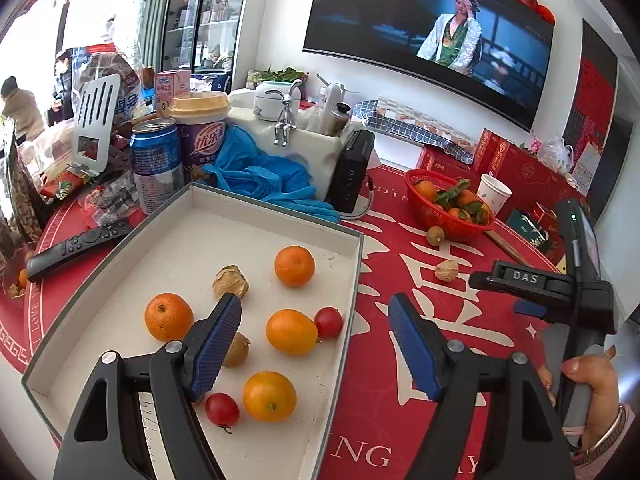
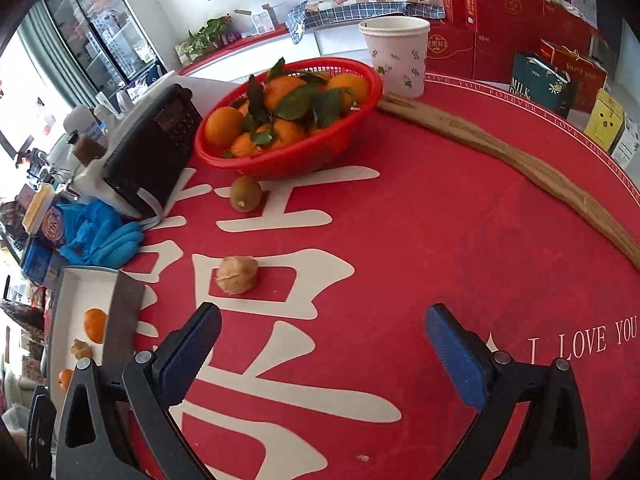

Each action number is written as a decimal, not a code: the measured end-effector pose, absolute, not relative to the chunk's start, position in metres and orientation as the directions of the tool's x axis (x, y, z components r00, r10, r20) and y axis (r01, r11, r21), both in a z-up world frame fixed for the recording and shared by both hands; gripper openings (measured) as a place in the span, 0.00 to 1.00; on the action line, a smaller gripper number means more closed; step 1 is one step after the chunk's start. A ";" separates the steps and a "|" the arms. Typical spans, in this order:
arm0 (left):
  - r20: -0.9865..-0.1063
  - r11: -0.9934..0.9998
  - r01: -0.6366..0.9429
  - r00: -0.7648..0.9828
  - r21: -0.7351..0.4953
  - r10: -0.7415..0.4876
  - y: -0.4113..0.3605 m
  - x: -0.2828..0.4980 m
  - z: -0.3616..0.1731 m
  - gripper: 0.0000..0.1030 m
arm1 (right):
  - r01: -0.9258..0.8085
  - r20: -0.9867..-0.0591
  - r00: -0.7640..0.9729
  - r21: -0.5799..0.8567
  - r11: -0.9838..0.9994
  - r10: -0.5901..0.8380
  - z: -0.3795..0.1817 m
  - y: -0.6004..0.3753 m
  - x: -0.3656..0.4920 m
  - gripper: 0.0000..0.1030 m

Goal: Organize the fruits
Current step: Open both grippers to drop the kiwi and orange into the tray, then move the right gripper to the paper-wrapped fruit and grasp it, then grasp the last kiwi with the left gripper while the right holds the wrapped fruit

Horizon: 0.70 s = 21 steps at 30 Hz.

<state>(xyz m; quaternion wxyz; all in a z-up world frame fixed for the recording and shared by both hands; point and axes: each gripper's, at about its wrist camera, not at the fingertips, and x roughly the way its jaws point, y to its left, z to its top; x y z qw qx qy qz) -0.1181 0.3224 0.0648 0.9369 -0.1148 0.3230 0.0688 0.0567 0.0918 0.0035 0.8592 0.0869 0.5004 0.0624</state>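
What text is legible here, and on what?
"DAS": right tongs body.
"I LOVE YOU": red tablecloth; its rim repeats "LOVE YOU FOREVER".
"MILK": dark green gift bag.
Chinese characters: purple cup, tablecloth.
Blue can, red boxes: print too small.

Left tongs (image 1: pixel 316 344): matt black plastic arms, bright metal pivot pins, blue rubbery pads (image 1: pixel 218 344) with fine ribbed texture; right tongs (image 2: pixel 322 354) same build. Tray (image 1: pixel 356 280): matt white cardboard inside, grey outer wall, slightly rough. Oranges (image 1: pixel 294 266) glossy, pitted peel; cherry tomatoes (image 1: pixel 328 322) smooth, shiny. Husked fruit (image 2: pixel 236 275) on the near bench looks dry, papery, wrinkled. Bench cover (image 2: pixel 440 240) matt red cloth with cream print. Basket (image 2: pixel 288 160) glossy red plastic mesh. Cup (image 2: pixel 396 54) matt paper. Stick (image 2: pixel 520 164) on the right, rough bare wood. Can (image 1: pixel 156 164) shiny printed metal. Gloves (image 1: pixel 260 176) thin blue, crumpled, slight sheen.
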 end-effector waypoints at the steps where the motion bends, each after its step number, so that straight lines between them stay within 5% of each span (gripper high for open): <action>1: -0.622 0.966 -0.199 0.781 -0.167 0.053 0.321 -0.118 0.064 0.77 | -0.028 -0.852 0.485 0.210 0.977 0.196 -0.001 0.095 0.058 0.99; 9: -0.643 0.970 -0.186 0.765 -0.158 0.042 0.317 -0.114 0.057 0.77 | -0.145 -0.835 0.522 0.113 0.983 0.173 -0.004 0.146 0.071 0.96; 11: -0.646 0.971 -0.181 0.762 -0.157 0.037 0.315 -0.112 0.056 0.77 | -0.161 -0.827 0.547 0.049 0.986 0.130 -0.003 0.157 0.071 0.74; 15: -0.646 0.974 -0.164 0.763 -0.156 0.025 0.309 -0.111 0.056 0.77 | -0.205 -0.815 0.572 -0.035 0.978 0.091 -0.002 0.167 0.065 0.48; 17: -0.645 0.977 -0.154 0.764 -0.150 0.021 0.304 -0.111 0.056 0.77 | -0.211 -0.815 0.572 -0.037 0.977 0.093 0.000 0.164 0.061 0.27; 21: -0.651 0.985 -0.112 0.759 -0.128 0.001 0.290 -0.109 0.052 0.77 | -0.192 -0.816 0.565 0.011 0.981 0.119 0.007 0.137 0.045 0.27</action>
